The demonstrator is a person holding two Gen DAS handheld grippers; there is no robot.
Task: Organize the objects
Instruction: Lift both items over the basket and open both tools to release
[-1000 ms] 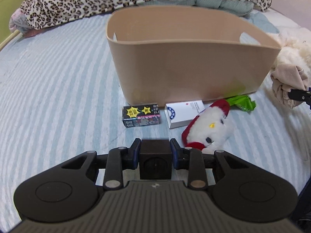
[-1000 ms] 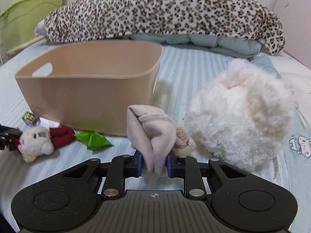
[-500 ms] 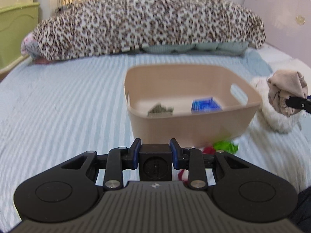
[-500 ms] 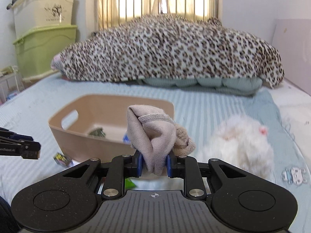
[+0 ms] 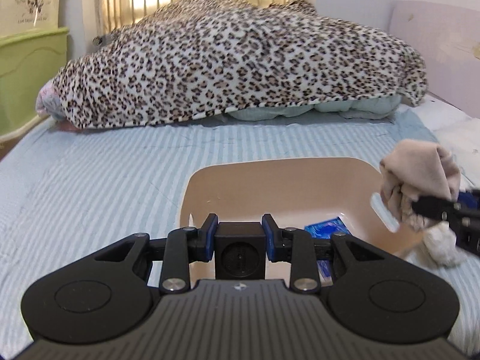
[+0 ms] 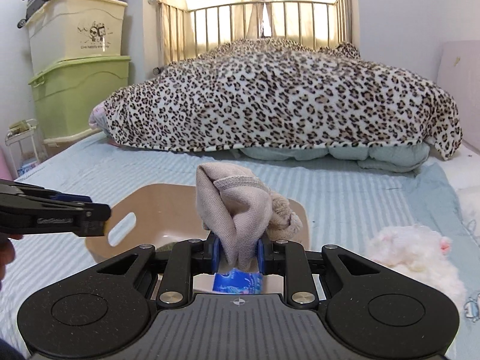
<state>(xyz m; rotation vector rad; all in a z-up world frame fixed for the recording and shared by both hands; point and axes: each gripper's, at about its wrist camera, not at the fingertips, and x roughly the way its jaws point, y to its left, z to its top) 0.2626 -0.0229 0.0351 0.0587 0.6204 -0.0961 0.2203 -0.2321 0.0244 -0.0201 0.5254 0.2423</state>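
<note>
Cream storage box [image 6: 75, 34], stacked on the green box at the room's left wall: printed cartoon emblem with 1 line of small text beneath, roughly "Live happily ever...", not legible with confidence. Same box [image 5: 30, 0] in the left wrist view: print blurred. Blue packet [image 6: 238, 282] in the basket [image 6: 156, 225]: pattern only, no readable characters.

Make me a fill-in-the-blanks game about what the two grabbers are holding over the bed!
1. The left gripper holds a small black ____.
2. The right gripper has its fingers shut on a beige ____.
3. The blue packet lies inside the tan ____.
4. The big blanket at the far end of the bed has a ____ print.

Missing words: cube; cloth; basket; leopard
</note>
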